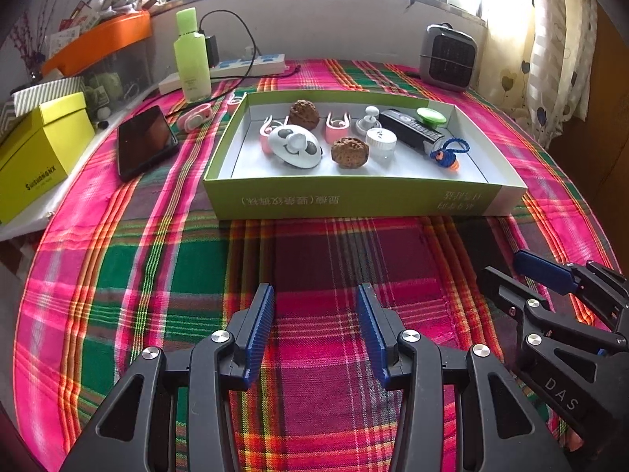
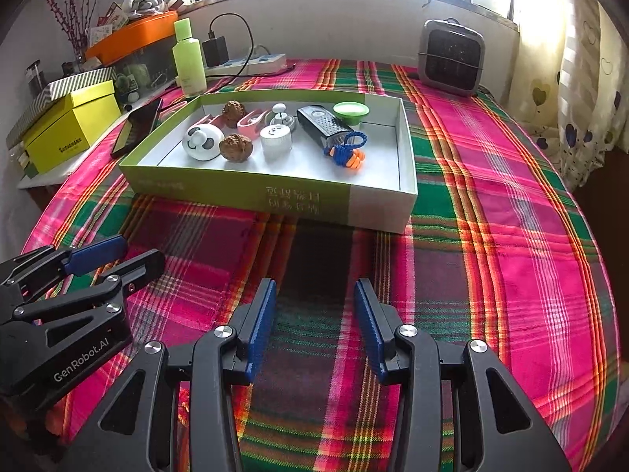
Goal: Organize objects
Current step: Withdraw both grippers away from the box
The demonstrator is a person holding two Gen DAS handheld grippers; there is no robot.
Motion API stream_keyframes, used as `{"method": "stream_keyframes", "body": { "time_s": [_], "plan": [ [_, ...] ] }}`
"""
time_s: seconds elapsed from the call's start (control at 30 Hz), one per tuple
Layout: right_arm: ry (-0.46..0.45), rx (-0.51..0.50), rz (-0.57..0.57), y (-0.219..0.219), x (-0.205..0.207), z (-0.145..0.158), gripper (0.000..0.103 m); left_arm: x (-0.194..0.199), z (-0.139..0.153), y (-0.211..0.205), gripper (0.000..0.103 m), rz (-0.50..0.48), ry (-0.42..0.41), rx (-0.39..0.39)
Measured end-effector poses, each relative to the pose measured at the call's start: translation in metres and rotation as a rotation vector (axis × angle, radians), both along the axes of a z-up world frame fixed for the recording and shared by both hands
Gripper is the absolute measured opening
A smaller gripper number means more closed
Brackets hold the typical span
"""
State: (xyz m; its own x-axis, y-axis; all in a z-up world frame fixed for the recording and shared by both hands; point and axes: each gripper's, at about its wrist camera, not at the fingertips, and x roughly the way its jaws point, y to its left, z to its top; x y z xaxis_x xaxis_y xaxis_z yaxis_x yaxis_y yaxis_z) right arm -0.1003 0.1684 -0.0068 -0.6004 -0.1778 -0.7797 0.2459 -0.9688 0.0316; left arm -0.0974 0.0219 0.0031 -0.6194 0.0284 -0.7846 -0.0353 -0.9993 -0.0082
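Nearest the lens, both of my tools stand released over the plaid cloth: the left tool [image 1: 314, 330] with its blue pads apart and nothing between them, the right tool [image 2: 314, 326] likewise spread and empty. Each hangs short of the near wall of the green tray [image 1: 354, 200], well apart from its contents.

Inside the tray, items lie loosely grouped toward the middle and back: a white panda-face case [image 1: 295, 145], two brown walnuts [image 1: 349, 152] (one near, one at the back), two pink clips [image 1: 337, 128], a white round jar [image 1: 380, 142], a black remote [image 1: 411, 129], a green disc [image 1: 431, 117] and a blue-and-orange cord toy [image 1: 446, 155] against the remote's end. Outside the tray, on the bench to its left, lie a phone [image 1: 145, 141] and a pink item [image 1: 195, 117] whose type I cannot make out.

Judgement: most sorting appears done; the strays beside the tray look like what remains, though the task does not specify. Recommendation for the next reach: approach the pink item with the left tool from above, pads parallel to its long sides, and clear the charging cable [image 1: 240, 74] that runs just beside it. Lift over the tray wall instead of dragging, since the cloth may bunch. Set down in the bare right-hand portion of the tray floor to avoid nudging the walnuts, which would roll.
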Motion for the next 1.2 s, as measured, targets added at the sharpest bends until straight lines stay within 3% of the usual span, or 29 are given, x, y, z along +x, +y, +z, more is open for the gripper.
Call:
{"method": "stream_keyframes", "body": {
  "time_s": [0.07,0.33,0.47,0.83,1.2],
  "plan": [
    [0.001,0.006,-0.002,-0.0004,0.0011,-0.0006,0.048,0.0017,-0.0007,0.0003,0.042,0.009,0.006,-0.01],
    [0.002,0.024,-0.012,-0.0007,0.0014,-0.0009,0.05,0.0024,-0.0019,0.0012,0.046,0.011,0.017,-0.006],
    [-0.002,0.037,-0.035,0.0005,-0.0005,-0.0016,0.059,0.0022,-0.0021,0.0013,0.049,0.013,0.017,-0.009],
    [-0.004,0.038,-0.038,0.0025,-0.0009,-0.0022,0.061,0.0015,-0.0033,-0.0001,0.057,0.009,0.013,-0.005],
    [-0.004,0.038,-0.038,0.0024,-0.0012,-0.002,0.062,0.0016,-0.0034,0.0007,0.058,0.009,0.012,-0.005]
  ]
}}
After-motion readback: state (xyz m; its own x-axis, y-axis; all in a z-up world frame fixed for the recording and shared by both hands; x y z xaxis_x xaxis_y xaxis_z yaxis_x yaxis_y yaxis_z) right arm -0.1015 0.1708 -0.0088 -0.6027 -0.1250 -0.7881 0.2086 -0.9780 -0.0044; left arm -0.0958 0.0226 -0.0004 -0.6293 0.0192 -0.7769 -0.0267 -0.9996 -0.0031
